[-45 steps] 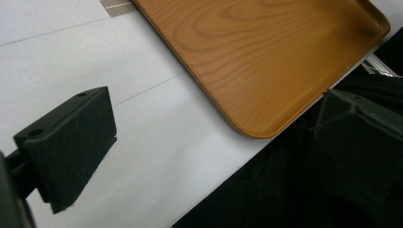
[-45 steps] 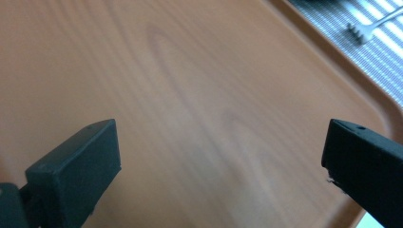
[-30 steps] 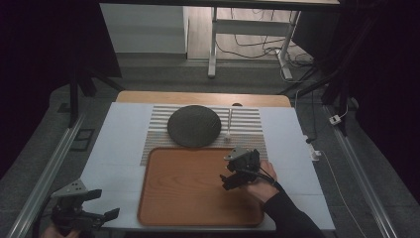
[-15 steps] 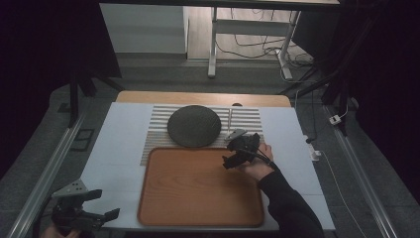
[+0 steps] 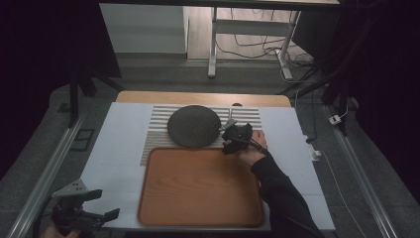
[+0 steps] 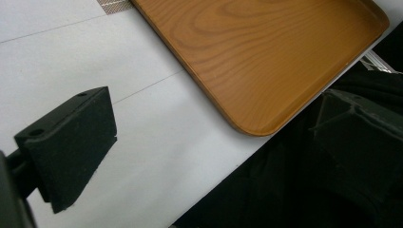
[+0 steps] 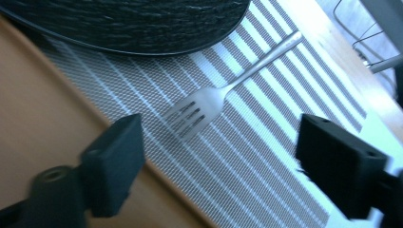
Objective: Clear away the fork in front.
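A silver fork (image 7: 199,109) lies tines-down on the striped placemat (image 7: 266,156), just right of a dark round plate (image 7: 133,19). My right gripper (image 7: 225,164) hovers open over the fork's tines, one jaw on each side, with nothing held. From above, this gripper (image 5: 228,139) sits at the plate's (image 5: 193,126) right edge, by the far right corner of the wooden tray (image 5: 198,186). The fork's handle (image 5: 230,118) pokes out beyond it. Open and empty, my left gripper (image 5: 105,204) rests off the table's near left corner. Its own view shows it (image 6: 214,137) facing the tray's corner (image 6: 256,118).
A white mat (image 5: 119,148) covers the table under the placemat and tray. A metal rail (image 5: 44,173) runs along the left side and another (image 5: 361,168) along the right. Table legs and cables stand on the floor beyond the far edge.
My right gripper has moved away from the tray's right side, farther and slightly left, up to the fork beside the plate. The left gripper has stayed put.
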